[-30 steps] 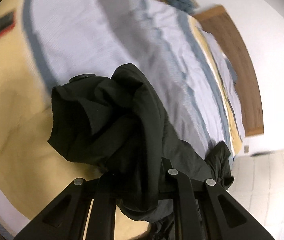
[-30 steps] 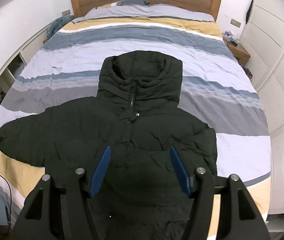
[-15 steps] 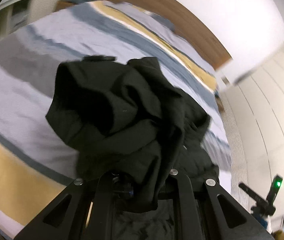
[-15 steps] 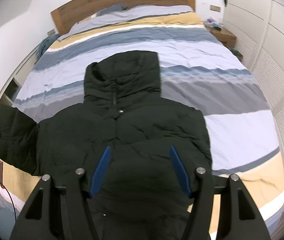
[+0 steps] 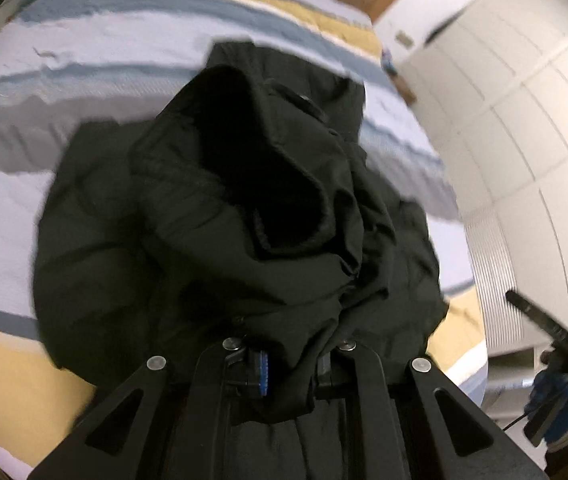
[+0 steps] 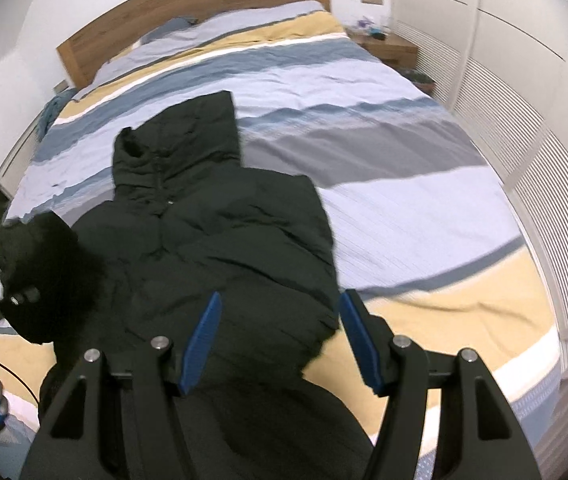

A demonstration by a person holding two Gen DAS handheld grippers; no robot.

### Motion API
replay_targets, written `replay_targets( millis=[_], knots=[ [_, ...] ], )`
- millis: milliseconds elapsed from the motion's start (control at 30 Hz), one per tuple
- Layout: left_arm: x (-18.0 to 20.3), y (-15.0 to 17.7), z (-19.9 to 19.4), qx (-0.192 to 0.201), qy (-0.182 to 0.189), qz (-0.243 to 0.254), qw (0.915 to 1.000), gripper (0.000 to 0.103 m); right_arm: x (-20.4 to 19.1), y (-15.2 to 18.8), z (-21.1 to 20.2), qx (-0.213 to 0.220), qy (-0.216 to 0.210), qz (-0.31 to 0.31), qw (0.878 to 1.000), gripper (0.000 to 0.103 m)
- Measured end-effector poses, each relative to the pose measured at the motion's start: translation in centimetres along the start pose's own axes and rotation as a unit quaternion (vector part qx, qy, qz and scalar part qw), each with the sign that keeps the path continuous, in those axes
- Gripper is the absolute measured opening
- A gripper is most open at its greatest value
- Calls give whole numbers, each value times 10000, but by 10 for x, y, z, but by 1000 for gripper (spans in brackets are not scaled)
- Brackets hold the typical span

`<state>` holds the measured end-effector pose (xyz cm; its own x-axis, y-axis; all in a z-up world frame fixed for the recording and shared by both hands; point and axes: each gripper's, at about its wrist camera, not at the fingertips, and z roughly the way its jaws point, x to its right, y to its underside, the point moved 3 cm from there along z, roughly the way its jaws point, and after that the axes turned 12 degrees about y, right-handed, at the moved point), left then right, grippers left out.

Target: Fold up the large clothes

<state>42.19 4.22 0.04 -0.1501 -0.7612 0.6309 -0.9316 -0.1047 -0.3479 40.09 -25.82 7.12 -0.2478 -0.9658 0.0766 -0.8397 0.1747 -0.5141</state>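
Left gripper is clenched on the jacket sleeve — lifted for folding inward; right gripper hangs released above the hem.

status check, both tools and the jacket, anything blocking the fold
Left tool shut on the sleeve, lifted over the black jacket. Right tool open, empty, above the hem. Striped bed bare around the jacket.

The bunched black jacket sleeve is covering the left gripper's fingertips. The jacket's hem is running off the right wrist view's bottom edge; motion is blurring the bedspread.
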Motion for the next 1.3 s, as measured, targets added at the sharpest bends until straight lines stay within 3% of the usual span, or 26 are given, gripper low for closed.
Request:
replay_targets(
  millis=[167,333,400,633,1000,1167,1300],
  knots=[
    [6,22,41,-444,-103,-6,9990,21,16,15,2,-99,103,75,9999,60],
    [15,31,59,-662,62,-89,9977,60,16,23,4,-154,68,52,9998,60],
    [20,35,51,-666,186,-13,9976,64,11,23,4,-152,29,-10,9999,60],
    [32,24,23,-502,224,255,9982,64,-34,25,1,-122,-331,-458,9983,60],
    [-55,-23,-41,130,-856,103,9962,64,-193,-6,-1,229,-1165,-1723,9779,60],
    [-84,-48,-37,213,-1164,169,9928,65,-261,-18,22,313,-1337,-2309,9632,60],
    [-98,-58,-18,172,-1302,253,9910,65,-279,-12,62,51,-1253,-2476,9607,60]
  ],
)
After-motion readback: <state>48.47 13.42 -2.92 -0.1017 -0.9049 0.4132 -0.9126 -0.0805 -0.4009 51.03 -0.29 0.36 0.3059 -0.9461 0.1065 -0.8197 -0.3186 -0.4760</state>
